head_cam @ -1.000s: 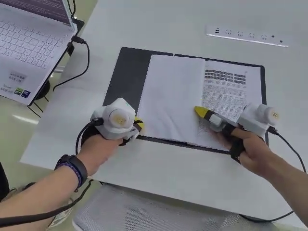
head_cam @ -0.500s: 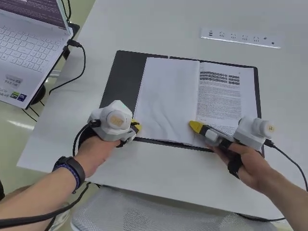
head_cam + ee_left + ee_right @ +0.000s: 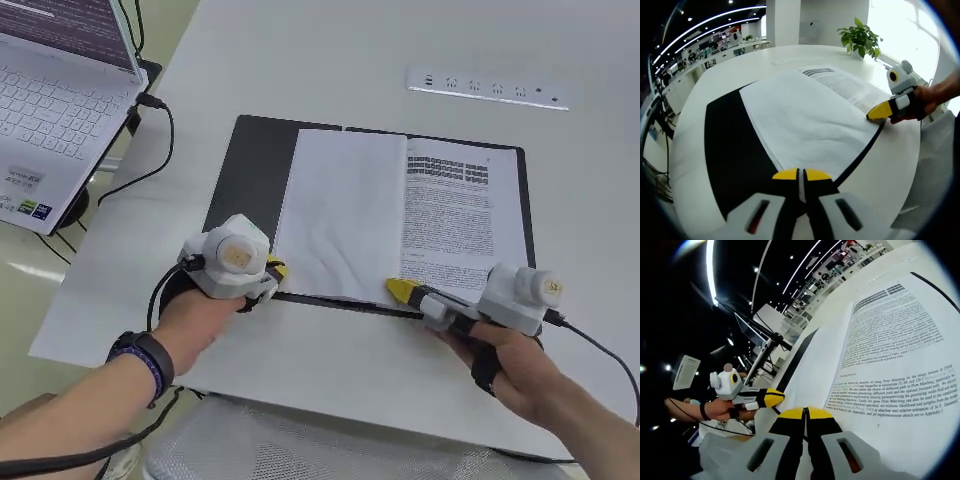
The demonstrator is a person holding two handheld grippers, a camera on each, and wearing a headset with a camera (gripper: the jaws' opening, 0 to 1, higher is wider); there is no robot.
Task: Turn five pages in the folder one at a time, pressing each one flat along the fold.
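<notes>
A black folder (image 3: 252, 170) lies open on the white table, with a blank turned page (image 3: 340, 210) on its left half and a printed page (image 3: 458, 215) on its right. My left gripper (image 3: 274, 268) is shut and rests at the folder's near left edge; its yellow tips (image 3: 801, 175) sit over the black cover (image 3: 735, 155). My right gripper (image 3: 398, 290) is shut, its yellow tips (image 3: 804, 413) at the bottom end of the fold. The blank page (image 3: 805, 117) looks slightly rumpled. The right gripper (image 3: 880, 111) appears in the left gripper view, and the left gripper (image 3: 771, 397) in the right gripper view.
A white laptop (image 3: 55, 100) with a plugged cable (image 3: 155, 150) sits at the far left. A white power strip (image 3: 487, 88) lies at the back of the table (image 3: 300, 60). A potted plant (image 3: 861, 37) stands beyond the table.
My right gripper has slid toward me down the fold, from mid-page to its bottom end. The left gripper has stayed at the folder's near left edge.
</notes>
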